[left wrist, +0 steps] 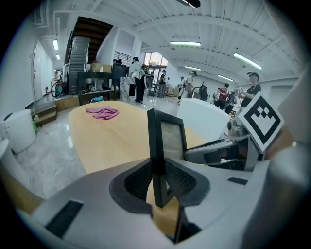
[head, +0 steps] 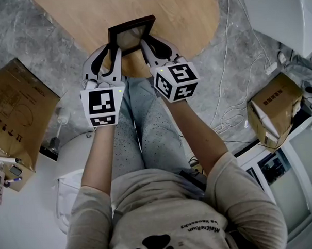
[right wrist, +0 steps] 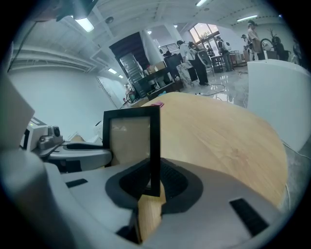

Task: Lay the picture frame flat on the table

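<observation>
A black-rimmed picture frame (head: pixel 131 37) stands upright over the near edge of the round wooden table (head: pixel 79 16). My left gripper (head: pixel 113 50) is shut on its left side rail, which the left gripper view shows pinched between the dark ribbed pads (left wrist: pixel 180 182), with the frame (left wrist: pixel 170 138) rising above them. My right gripper (head: pixel 145 45) is shut on the right side rail. In the right gripper view that rail of the frame (right wrist: pixel 131 138) runs down between the pads (right wrist: pixel 170 182). Whether the frame's bottom touches the tabletop I cannot tell.
A pink cloth (left wrist: pixel 103 113) lies on the table's far side. Cardboard boxes (head: pixel 16 112) (head: pixel 276 108) stand on the floor to either side, with cables (head: pixel 237 92) at the right. A white chair back (left wrist: pixel 209 116) and several people stand beyond the table.
</observation>
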Demonstrator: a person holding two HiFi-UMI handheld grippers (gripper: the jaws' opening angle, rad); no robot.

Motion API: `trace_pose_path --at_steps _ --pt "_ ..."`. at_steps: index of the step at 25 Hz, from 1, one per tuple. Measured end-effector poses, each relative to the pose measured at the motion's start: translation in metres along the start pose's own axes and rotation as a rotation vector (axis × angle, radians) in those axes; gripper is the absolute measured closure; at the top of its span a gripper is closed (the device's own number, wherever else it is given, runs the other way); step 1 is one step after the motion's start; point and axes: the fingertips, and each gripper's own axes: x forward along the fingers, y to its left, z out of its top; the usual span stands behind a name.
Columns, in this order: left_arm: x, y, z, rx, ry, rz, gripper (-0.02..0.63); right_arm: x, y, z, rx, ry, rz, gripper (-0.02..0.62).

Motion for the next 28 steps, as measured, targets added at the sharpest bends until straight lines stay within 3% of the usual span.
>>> trace_pose_path --at_steps 8,22,24,25,28 --pt "0.009 0.004 -0.016 -0.052 0.053 -0.014 0.515 0.004 -0.003 -0.012 0.015 0.057 -0.026 0.528" --pt "0.036 0.017 -0.031 -0.074 0.117 -0.049 0.512 0.016 -0.011 -0.021 0.050 0.113 -0.057 0.531" --pt "0.040 0.022 -0.032 -0.078 0.127 -0.039 0.513 0.016 -0.013 -0.021 0.064 0.112 -0.073 0.536" --pt "0.043 0.026 -0.034 -0.084 0.132 -0.031 0.511 0.016 -0.015 -0.020 0.071 0.109 -0.082 0.581" --pt "0.052 0.027 -0.037 -0.113 0.141 -0.049 0.511 0.019 -0.014 -0.018 0.041 0.108 -0.073 0.588"
